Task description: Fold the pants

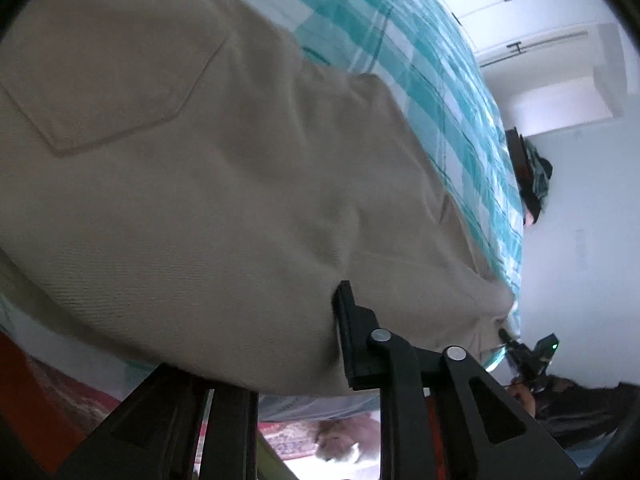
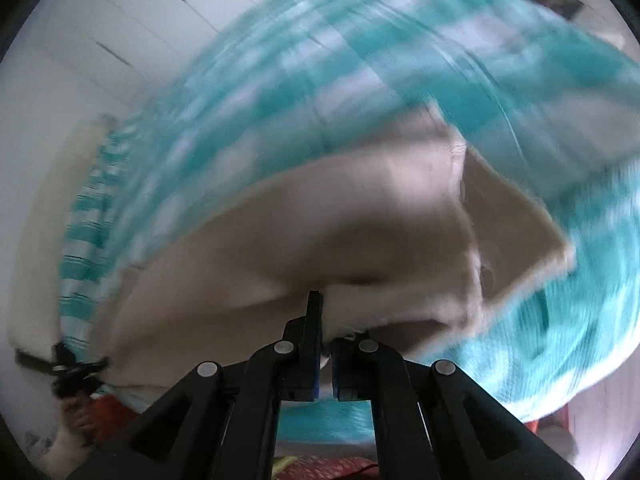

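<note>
A bed covered with a teal-and-white checked cotton sheet (image 1: pixel 432 92) carries the load. Directly on it lie beige twill pants (image 1: pixel 224 184), spreading from about nine o'clock toward four in the left wrist view, a stitched patch pocket (image 1: pixel 108 80) facing up at ten o'clock

One pants (image 1: pixel 200 184), beige, with one back pocket (image 1: pixel 108 80) showing; one checked bedsheet (image 1: pixel 420 80); two grippers (image 2: pixel 326 344).
</note>
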A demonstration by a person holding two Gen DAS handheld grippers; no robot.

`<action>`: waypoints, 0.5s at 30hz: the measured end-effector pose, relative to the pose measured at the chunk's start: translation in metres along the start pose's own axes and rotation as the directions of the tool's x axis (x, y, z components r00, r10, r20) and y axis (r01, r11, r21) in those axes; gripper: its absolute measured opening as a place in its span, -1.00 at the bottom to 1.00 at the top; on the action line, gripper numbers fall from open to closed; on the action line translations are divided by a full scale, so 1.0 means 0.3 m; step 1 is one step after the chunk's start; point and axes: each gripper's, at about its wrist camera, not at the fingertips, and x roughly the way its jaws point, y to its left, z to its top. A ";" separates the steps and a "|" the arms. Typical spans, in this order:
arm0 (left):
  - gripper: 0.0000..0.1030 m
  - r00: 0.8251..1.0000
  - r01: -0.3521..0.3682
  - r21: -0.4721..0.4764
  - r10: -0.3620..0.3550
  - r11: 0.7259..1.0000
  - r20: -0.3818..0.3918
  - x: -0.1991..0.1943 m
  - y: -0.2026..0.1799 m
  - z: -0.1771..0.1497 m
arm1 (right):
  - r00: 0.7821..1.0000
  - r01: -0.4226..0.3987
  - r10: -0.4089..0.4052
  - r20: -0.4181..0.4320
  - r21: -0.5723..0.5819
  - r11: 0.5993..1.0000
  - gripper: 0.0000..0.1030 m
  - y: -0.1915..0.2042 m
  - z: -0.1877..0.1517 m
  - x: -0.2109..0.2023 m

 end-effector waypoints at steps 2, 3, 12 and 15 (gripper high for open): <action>-0.71 1.000 -0.014 0.034 0.014 0.999 0.019 -0.017 -0.021 0.004 | 0.999 -0.028 0.028 0.038 0.020 0.999 -0.93 -0.006 -0.012 -0.023; -0.70 0.999 -0.013 0.038 0.012 0.999 0.030 -0.023 -0.031 0.011 | 0.998 -0.038 0.037 0.051 0.020 0.999 -0.92 -0.004 -0.012 -0.038; -0.69 0.995 0.049 -0.021 -0.047 0.999 0.086 -0.044 -0.099 0.167 | 0.994 -0.077 0.063 0.087 0.176 0.981 -0.77 -0.064 0.068 -0.042; -0.77 0.969 0.139 0.024 -0.141 0.990 0.202 -0.155 -0.207 0.281 | 0.981 -0.146 0.118 0.156 0.186 0.972 -0.91 -0.004 0.222 -0.100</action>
